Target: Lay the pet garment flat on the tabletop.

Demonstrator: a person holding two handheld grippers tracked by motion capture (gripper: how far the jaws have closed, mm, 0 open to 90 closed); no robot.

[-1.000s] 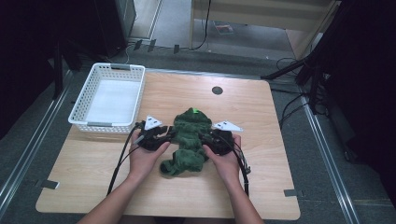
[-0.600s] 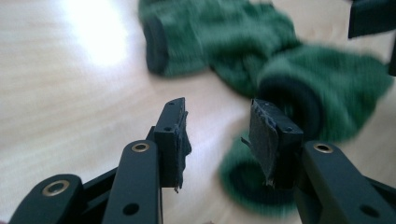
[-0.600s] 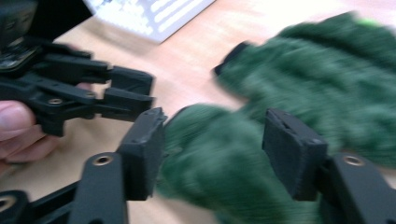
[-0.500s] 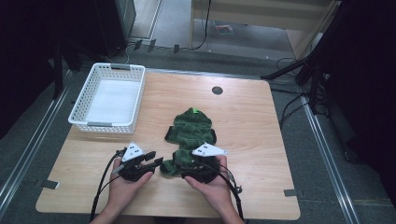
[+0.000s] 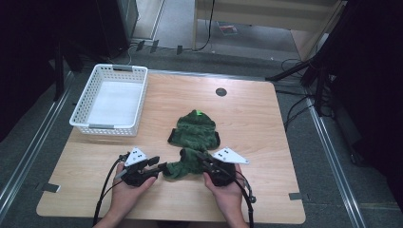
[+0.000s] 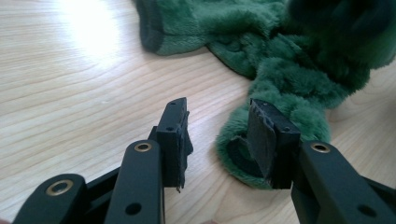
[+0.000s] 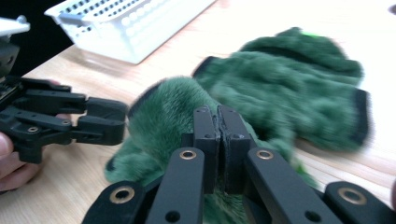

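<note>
The green fleece garment [image 5: 192,142] lies near the middle of the surface [image 5: 266,190], a little toward the near edge. Its upper part, with a small bright tag at the top, lies flat and spread. Its lower part is rolled or bunched into a thick lump close to the near edge, between the two grippers.

The right gripper [image 5: 203,159] has its fingers [image 7: 205,130] pressed together with almost no gap, and in the right gripper view green pile sits all around them, so it seems to pinch the bunched fabric. The left gripper [image 5: 160,166] has its fingers [image 6: 175,135] clearly apart and holds nothing; one finger touches the end of the rolled part, the other stands over bare wood.

The white plastic basket [image 5: 81,121] stands at the far left corner of the surface, empty and well apart from the garment.

I judge that the folding is only begun: the lower part is gathered, but the upper part is not yet folded. The left gripper has yet to take its side, and moving the garment to the basket, if that is intended, is all left to do.
</note>
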